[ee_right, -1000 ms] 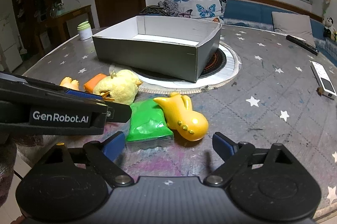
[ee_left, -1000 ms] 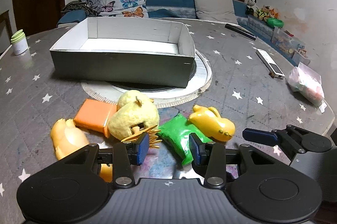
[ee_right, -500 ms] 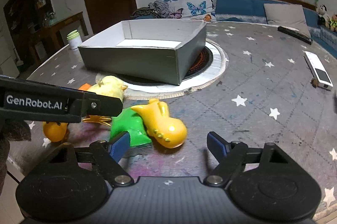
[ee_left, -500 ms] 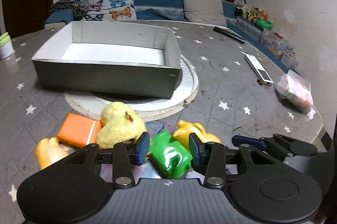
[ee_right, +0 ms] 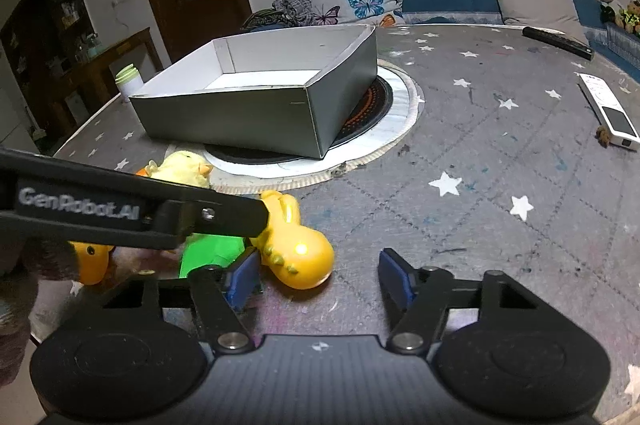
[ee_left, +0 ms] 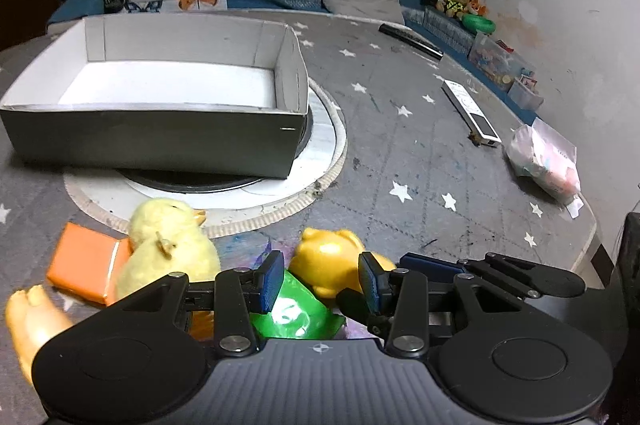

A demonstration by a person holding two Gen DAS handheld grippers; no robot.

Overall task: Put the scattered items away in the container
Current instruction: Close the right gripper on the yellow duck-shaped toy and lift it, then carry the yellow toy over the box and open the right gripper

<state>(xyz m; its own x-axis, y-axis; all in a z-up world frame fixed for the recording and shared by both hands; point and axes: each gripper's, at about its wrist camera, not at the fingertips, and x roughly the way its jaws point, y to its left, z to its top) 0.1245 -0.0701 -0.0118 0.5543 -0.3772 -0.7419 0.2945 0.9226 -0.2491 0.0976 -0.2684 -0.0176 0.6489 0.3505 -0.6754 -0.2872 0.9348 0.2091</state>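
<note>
Grey star-patterned cloth covers the round surface (ee_left: 420, 161), which carries everything here. Largest on it is the container (ee_left: 160, 129), a rectangular box with grey outer walls and a white inside, standing on a round white mat (ee_left: 328, 161) with a dark disc under it; nothing lies inside the box. Both grippers are low at the near edge, in front of the scattered items. The left gripper (ee_left: 318, 283) has its blue-padded fingers (ee_left: 270, 281) parted, and they are not gripping anything; between and below them lies the green packet (ee_left: 296, 313), flat on the surface. The right gripper (ee_right: 318, 275) has its fingers spread wide and holds nothing; its left finger sits just beside the yellow plastic toy (ee_right: 296, 245).

Items, all outside the container and near its front wall:
- Fluffy yellow duck (ee_left: 168, 249), lying close to the mat's edge, touching the orange block.
- Yellow plastic toy (ee_left: 330, 265), lying on its side, touching the green packet.
- Orange block (ee_left: 86, 265), left of the duck.
- Orange-yellow toy (ee_left: 30, 321), at the far left edge, partly hidden by the left gripper's body.

Elsewhere on the surface, well apart from the pile: a clear plastic bag (ee_left: 546, 161) at the right edge, a white remote (ee_left: 472, 113), a black remote (ee_left: 412, 41) and a small white jar with a green lid (ee_right: 129, 79) to the left of the box.
</note>
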